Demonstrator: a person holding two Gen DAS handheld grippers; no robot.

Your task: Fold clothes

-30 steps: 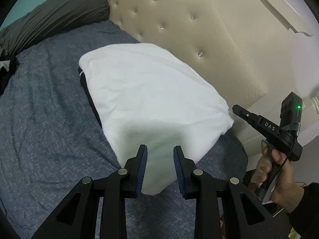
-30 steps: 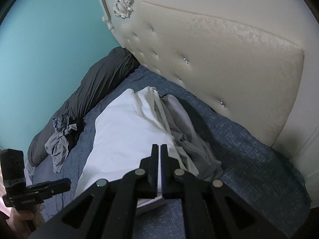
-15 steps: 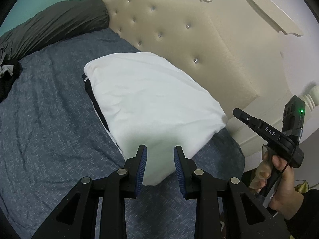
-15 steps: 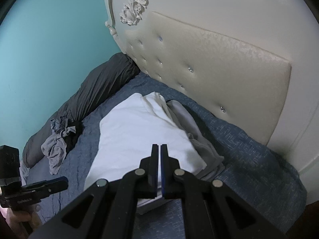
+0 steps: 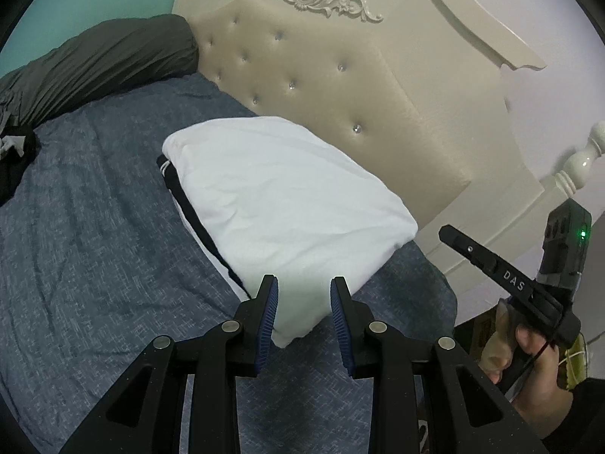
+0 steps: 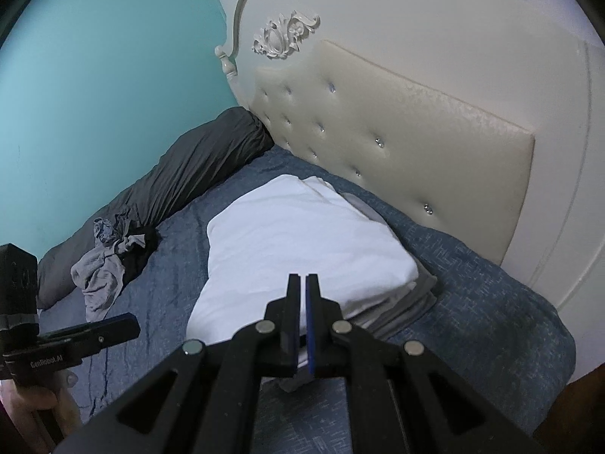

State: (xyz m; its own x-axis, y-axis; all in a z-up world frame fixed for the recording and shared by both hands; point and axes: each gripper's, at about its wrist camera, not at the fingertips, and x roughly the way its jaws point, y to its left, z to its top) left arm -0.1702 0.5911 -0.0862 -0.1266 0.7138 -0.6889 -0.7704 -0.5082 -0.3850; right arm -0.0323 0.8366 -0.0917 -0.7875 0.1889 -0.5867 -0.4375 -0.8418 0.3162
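A folded white garment (image 5: pixel 280 204) lies on top of a stack on the blue bedspread (image 5: pixel 94 265), close to the headboard. A black garment with white stripes (image 5: pixel 189 212) shows along the stack's left edge. Folded grey layers (image 6: pixel 412 306) stick out under the white garment (image 6: pixel 302 242) on its right side. My left gripper (image 5: pixel 304 291) hovers open over the stack's near corner, holding nothing. My right gripper (image 6: pixel 303 283) is shut and empty, just short of the stack's near edge. In the left wrist view a hand holds the right gripper's body (image 5: pixel 503 276) off to the right.
A crumpled heap of grey and black clothes (image 6: pixel 109 261) lies on the bed's far left, next to a long dark grey pillow (image 6: pixel 196 166). The cream tufted headboard (image 6: pixel 397 132) stands right behind the stack. The bed's edge drops off at the right (image 5: pixel 446 302).
Both grippers have drawn back and up from the stack, so it looks smaller and farther off. The left jaws stayed open and the right stayed shut.
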